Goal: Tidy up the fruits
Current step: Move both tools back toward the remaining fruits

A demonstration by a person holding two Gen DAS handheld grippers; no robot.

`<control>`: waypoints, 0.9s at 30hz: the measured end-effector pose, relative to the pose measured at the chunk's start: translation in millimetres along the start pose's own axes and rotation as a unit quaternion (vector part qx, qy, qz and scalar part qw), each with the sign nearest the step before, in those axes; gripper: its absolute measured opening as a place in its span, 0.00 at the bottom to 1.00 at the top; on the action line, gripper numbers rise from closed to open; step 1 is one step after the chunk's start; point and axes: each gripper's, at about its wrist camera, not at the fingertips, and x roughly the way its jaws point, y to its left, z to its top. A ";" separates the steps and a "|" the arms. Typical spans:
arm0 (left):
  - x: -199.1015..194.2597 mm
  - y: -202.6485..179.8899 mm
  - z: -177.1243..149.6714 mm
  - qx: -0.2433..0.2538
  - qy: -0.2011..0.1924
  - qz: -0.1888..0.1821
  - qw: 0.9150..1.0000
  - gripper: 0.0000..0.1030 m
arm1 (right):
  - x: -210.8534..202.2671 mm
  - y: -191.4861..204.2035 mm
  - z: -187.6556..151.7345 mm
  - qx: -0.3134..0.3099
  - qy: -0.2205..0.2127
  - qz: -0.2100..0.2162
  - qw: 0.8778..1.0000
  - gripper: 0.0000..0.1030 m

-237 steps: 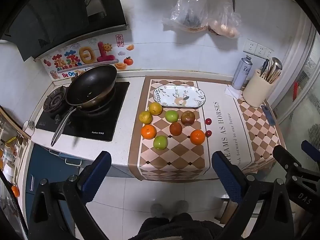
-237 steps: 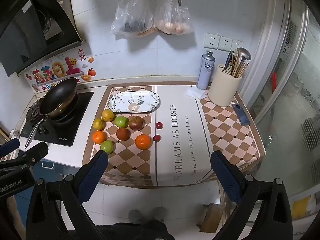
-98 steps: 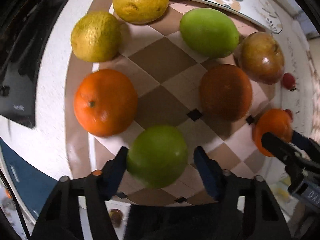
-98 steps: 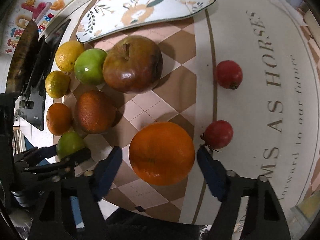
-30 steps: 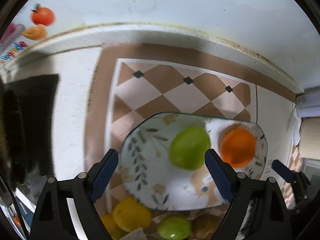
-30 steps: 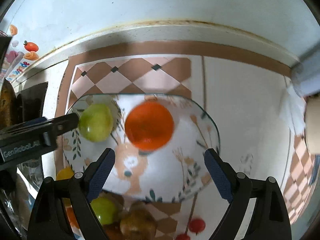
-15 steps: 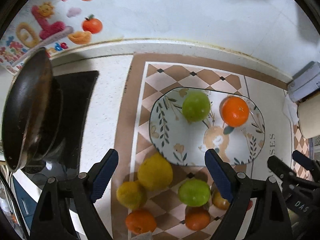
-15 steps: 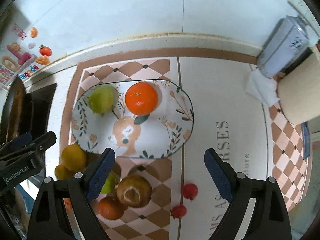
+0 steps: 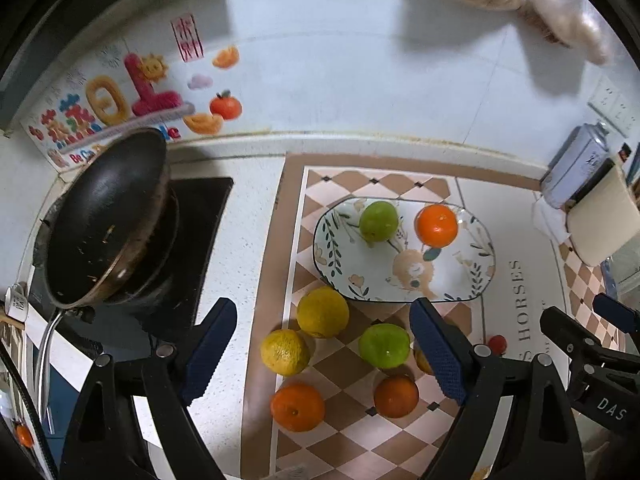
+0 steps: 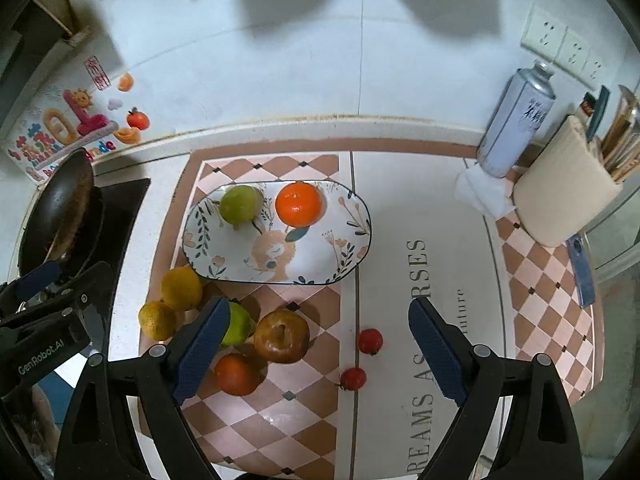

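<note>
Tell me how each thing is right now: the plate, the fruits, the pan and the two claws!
Plate: flat on the mat, holding two fruits.
Green fruit: on the plate.
Orange: on the plate, beside the green fruit.
Brown apple: on the mat, off the plate.
Two small red fruits: on the mat, off the plate.
Pan: tilted on the stove.
Left claw: open, empty.
Right claw: open, empty.

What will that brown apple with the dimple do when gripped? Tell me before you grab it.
The brown apple is round, so a nudge would probably roll it towards the green fruit beside it. Its dull, mottled skin suggests softness; a hard squeeze might bruise it. It looks wide, yet should fit the open right gripper.
</note>
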 end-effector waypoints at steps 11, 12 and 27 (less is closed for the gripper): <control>-50.1 -2.6 -21.3 -0.007 -0.044 -0.010 0.999 0.86 | -46.1 1.3 -21.9 0.010 -0.028 0.025 0.999 0.90; -51.6 -2.3 -23.0 -0.010 -0.046 -0.009 0.999 0.86 | -47.2 2.0 -23.6 0.010 -0.028 0.027 0.999 0.90; 50.1 39.4 -63.4 -0.054 0.099 0.044 0.993 0.97 | 94.8 -8.7 -48.5 0.081 0.121 0.109 0.983 0.90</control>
